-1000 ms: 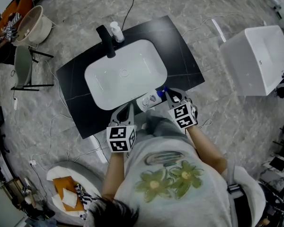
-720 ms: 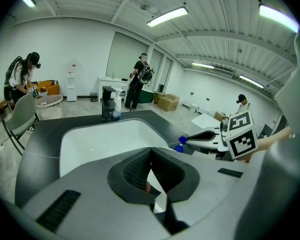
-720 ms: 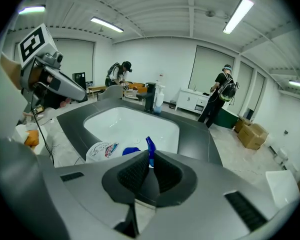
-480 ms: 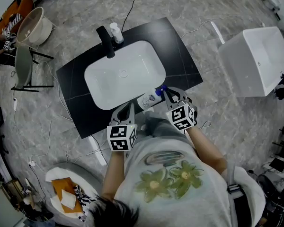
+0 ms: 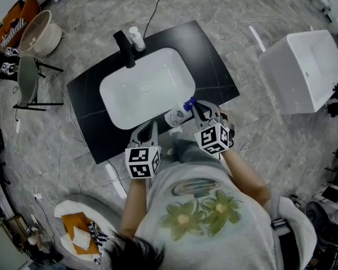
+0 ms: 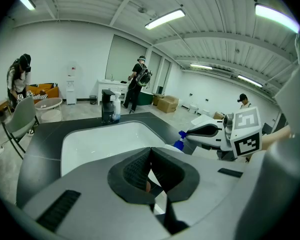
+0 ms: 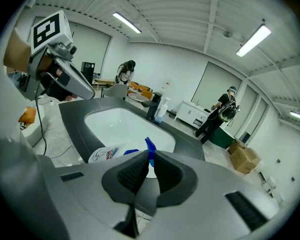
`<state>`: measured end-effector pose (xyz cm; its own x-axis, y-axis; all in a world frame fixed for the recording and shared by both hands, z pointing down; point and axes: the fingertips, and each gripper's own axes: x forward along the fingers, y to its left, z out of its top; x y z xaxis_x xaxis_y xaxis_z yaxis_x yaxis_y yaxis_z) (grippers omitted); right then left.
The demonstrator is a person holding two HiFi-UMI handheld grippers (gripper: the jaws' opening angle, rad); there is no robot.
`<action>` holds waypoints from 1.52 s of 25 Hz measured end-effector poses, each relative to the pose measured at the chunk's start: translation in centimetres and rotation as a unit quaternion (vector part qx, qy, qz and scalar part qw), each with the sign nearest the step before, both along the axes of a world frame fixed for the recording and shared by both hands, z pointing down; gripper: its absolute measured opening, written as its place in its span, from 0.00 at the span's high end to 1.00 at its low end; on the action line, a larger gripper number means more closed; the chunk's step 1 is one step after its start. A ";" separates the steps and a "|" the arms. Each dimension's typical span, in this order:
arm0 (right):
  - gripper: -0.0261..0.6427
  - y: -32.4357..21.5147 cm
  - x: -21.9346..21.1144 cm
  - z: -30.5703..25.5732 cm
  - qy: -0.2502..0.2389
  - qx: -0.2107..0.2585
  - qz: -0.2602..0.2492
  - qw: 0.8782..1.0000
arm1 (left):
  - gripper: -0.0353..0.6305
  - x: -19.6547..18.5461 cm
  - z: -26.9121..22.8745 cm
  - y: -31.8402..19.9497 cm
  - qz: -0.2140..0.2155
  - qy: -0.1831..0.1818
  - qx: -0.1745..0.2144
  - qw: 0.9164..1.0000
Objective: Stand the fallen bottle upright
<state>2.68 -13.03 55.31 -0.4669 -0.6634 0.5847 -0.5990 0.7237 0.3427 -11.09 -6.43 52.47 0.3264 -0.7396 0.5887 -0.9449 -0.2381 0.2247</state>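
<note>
A white spray bottle [image 5: 176, 117] with a blue spray head [image 5: 189, 103] lies tilted on the black counter [image 5: 214, 66], at the near right rim of the white sink [image 5: 146, 86]. My right gripper [image 5: 195, 109] is shut on that blue head [image 7: 150, 153]; the labelled white body [image 7: 104, 154] trails to the left below the jaws. My left gripper [image 5: 149, 133] hovers at the counter's near edge, left of the bottle, with its jaws shut [image 6: 150, 151] on nothing. From there I see the blue head [image 6: 179, 142] and the right gripper [image 6: 206, 130].
A black faucet [image 5: 125, 48] and a white pump dispenser [image 5: 137, 36] stand at the sink's far rim. A white box [image 5: 301, 72] sits on the floor to the right; a chair [image 5: 28, 80] and a basin [image 5: 39, 30] to the left. Cables cross the floor. People stand in the background.
My right gripper has shifted slightly left and toward the sink, taking the blue head with it, so the bottle tilts up a little. The left gripper has barely moved.
</note>
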 end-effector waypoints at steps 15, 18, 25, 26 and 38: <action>0.88 1.0 -1.4 -1.8 0.053 0.054 -0.042 0.996 | 0.92 -0.7 -0.5 1.1 -0.004 0.003 0.008 1.000; 0.88 1.1 -1.7 -1.9 0.063 0.065 -0.046 0.995 | 0.92 -0.6 -0.3 1.3 -0.002 0.005 0.008 1.000; 0.88 1.4 -1.9 -2.5 0.088 0.092 -0.053 0.990 | 0.92 -0.9 -0.2 1.9 -0.007 0.011 0.007 1.000; 0.88 1.5 -1.9 -2.5 0.091 0.096 -0.054 0.990 | 0.92 -0.9 -0.2 2.0 -0.006 0.012 0.007 1.000; 0.88 1.7 -1.8 -2.9 0.146 0.145 -0.070 0.976 | 0.92 -0.6 -0.1 2.0 -0.003 0.018 0.011 1.000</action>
